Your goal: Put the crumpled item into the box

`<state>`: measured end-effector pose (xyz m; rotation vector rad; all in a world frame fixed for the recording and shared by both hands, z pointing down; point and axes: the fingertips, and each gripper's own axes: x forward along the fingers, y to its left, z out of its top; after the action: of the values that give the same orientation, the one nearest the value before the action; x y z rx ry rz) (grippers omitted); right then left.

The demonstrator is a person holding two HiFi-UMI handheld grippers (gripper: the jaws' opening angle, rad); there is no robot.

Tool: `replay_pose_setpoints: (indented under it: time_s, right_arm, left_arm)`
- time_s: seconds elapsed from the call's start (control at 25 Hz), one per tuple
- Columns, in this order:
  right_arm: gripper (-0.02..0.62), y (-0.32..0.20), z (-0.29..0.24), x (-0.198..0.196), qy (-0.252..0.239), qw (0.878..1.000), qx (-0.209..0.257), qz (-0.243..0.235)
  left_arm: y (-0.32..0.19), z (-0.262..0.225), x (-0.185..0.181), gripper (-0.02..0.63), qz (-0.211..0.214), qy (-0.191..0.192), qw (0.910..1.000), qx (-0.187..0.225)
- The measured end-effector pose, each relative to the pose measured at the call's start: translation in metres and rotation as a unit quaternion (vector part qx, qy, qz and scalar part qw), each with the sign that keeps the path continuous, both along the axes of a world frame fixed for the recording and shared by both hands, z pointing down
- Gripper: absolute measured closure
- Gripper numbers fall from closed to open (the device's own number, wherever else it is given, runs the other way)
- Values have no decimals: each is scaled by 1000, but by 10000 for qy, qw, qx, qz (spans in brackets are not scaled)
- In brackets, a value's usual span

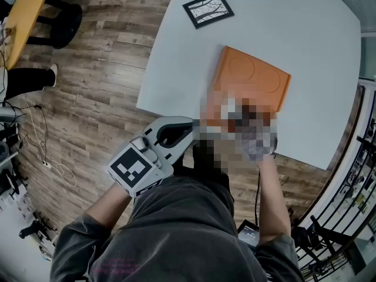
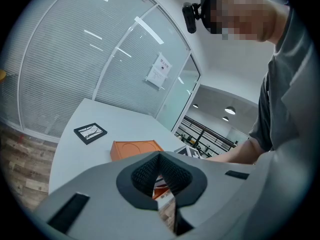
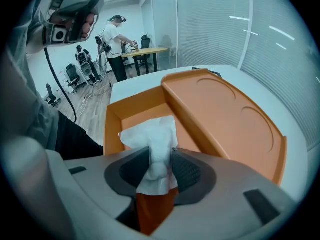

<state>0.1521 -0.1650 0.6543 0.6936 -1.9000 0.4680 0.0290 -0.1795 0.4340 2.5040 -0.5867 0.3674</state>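
My right tongs (image 3: 160,170) are spread, the crumpled tissue (image 3: 151,134) loose between them over the open orange box (image 3: 112,129); my left tongs (image 2: 161,183) are pressed together, empty. Releasing now; next I lift clear

- You have bright, even ceiling light; the pale grey worktop (image 1: 305,51) carries only faint shadows.
- Light strips glare on the glass wall (image 2: 100,59).
- Both gripper views bend and darken at the edges; the grey left tool (image 2: 160,159) looks soft.

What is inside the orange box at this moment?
In the orange box, bare floor shows beyond a white crumpled tissue that stands between the right tool's pads. Tissue and tool cover the near floor; the head view is blurred there.
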Motion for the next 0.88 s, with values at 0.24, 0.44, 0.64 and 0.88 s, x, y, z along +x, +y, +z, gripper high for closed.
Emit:
replay_pose_setpoints:
  time_s: [0.24,0.44,0.64,0.88]
  right_arm:
    - [434,-2,-5,-1,-119,9999,39,96]
    - [434,-3,-14,1,-187,9996,166,164]
    - [434,-2,-32,1,-315,9985,302,318]
    - [434,-3,-59,3,-396,9970,530,390]
  left_arm:
    - [3,-3,-2,594,-4,-41,10000,5]
    - [7,-7,-1,594,8,-41,10000,61]
    - [9,-16,0,594,39,9,9999,157]
    - [9,-29,4,594,92,59,9995,313]
